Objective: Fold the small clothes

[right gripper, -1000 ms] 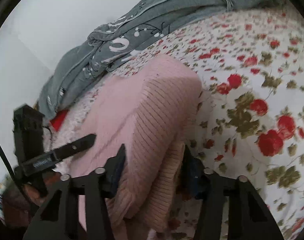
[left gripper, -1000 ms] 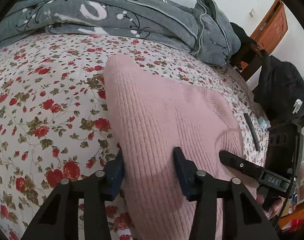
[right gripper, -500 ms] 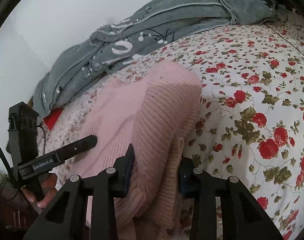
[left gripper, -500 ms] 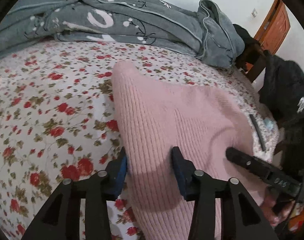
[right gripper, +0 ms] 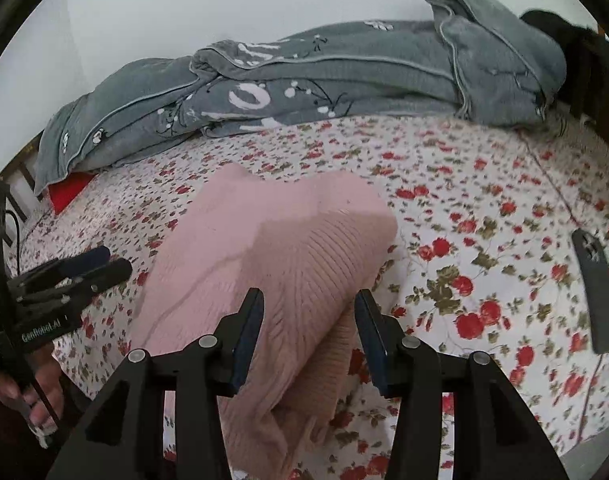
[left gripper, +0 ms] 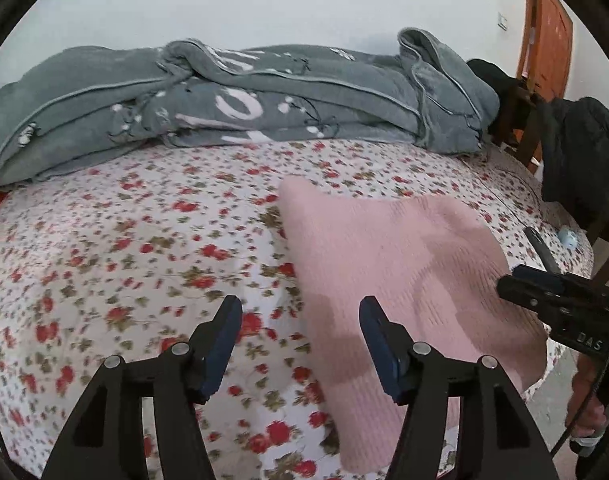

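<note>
We hold both grippers above a bed covered in a floral sheet (left gripper: pixel 124 240). Our left gripper (left gripper: pixel 296 320) has its fingers spread wide apart and grips nothing; bare sheet and the left edge of the pink knit sweater (left gripper: pixel 404 272) show between them. The sweater lies flat on the bed just ahead of this gripper and to its right, its near edge running under the right finger (left gripper: pixel 378 340). Further to the right, at the sweater's far side, we see our right gripper (left gripper: pixel 552 300) side-on.

From the right wrist view, the right gripper (right gripper: pixel 308 320) also stands with its fingers apart, and the sweater (right gripper: pixel 288 248) fills the gap between them. The cloth is folded over itself here, a ribbed layer lying on top, with a bunched hem hanging down below the gripper toward us. Whether the fingers (right gripper: pixel 248 328) touch the knit at their inner faces we cannot tell, but they are not pressed together on it. To the left of this gripper the left gripper (right gripper: pixel 80 276) appears over the sheet (right gripper: pixel 484 280), beside the sweater.

Beyond both grippers a grey blanket (left gripper: pixel 244 108) lies heaped along the far side of the bed. To the right of the right gripper a dark flat remote-like object (right gripper: pixel 596 288) rests on the sheet, well apart from the sweater.
</note>
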`<state>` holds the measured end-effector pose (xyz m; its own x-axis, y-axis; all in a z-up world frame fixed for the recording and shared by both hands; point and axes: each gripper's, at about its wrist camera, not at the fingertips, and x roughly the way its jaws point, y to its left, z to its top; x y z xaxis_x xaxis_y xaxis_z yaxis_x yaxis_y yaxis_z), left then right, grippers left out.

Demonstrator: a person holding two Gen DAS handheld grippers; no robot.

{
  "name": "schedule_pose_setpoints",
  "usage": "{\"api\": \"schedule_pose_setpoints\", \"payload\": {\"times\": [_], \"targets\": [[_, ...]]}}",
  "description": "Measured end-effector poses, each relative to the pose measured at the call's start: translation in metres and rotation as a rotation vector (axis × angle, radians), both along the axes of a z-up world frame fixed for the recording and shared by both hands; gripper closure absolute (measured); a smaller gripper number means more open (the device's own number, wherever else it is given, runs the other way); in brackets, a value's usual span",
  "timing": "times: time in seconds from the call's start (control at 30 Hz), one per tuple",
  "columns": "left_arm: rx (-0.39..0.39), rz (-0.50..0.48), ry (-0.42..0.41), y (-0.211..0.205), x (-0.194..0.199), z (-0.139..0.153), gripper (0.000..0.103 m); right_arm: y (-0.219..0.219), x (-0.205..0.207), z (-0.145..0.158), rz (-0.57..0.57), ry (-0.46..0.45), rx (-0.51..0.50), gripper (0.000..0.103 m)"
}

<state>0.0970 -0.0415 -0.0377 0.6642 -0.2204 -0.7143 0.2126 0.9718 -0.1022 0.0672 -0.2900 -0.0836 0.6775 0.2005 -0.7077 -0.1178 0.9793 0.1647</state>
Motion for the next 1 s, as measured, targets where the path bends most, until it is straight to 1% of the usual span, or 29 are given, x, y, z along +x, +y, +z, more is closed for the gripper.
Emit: {"api": "schedule_pose_setpoints", "payload": {"times": [0.13,0.23,0.37,0.63,0.73,0.8,0.83,0.93,1.0], "targets": [[0.037,0.041,-0.040,0.009,-0.015,0.006,0.034,0.000,-0.009,0.007,-0.003,-0.007,0.010,0.055],[0.037,0.060,-0.052,0.015,-0.026,0.008,0.034,-0.002,-0.017,0.011,-0.015,-0.015,0.013,0.053],[0.030,0.072,-0.045,0.022,-0.037,0.008,0.034,-0.006,-0.030,0.015,-0.036,-0.028,0.028,0.052],[0.028,0.104,-0.030,0.030,-0.053,0.005,0.032,-0.011,-0.053,0.012,-0.057,-0.031,0.040,0.051],[0.033,0.114,-0.043,0.031,-0.058,0.008,0.032,-0.011,-0.060,0.013,-0.064,-0.036,0.019,0.051],[0.035,0.106,-0.025,0.031,-0.058,0.008,0.032,-0.011,-0.064,0.017,-0.065,-0.046,-0.013,0.051],[0.041,0.101,0.000,0.030,-0.057,0.006,0.031,-0.012,-0.066,0.020,-0.069,-0.054,-0.033,0.050],[0.075,0.121,0.027,0.032,-0.056,0.002,0.031,-0.017,-0.072,0.028,-0.105,-0.089,-0.087,0.045],[0.063,0.133,0.024,0.035,-0.058,0.003,0.029,-0.021,-0.078,0.033,-0.127,-0.118,-0.099,0.043]]}}
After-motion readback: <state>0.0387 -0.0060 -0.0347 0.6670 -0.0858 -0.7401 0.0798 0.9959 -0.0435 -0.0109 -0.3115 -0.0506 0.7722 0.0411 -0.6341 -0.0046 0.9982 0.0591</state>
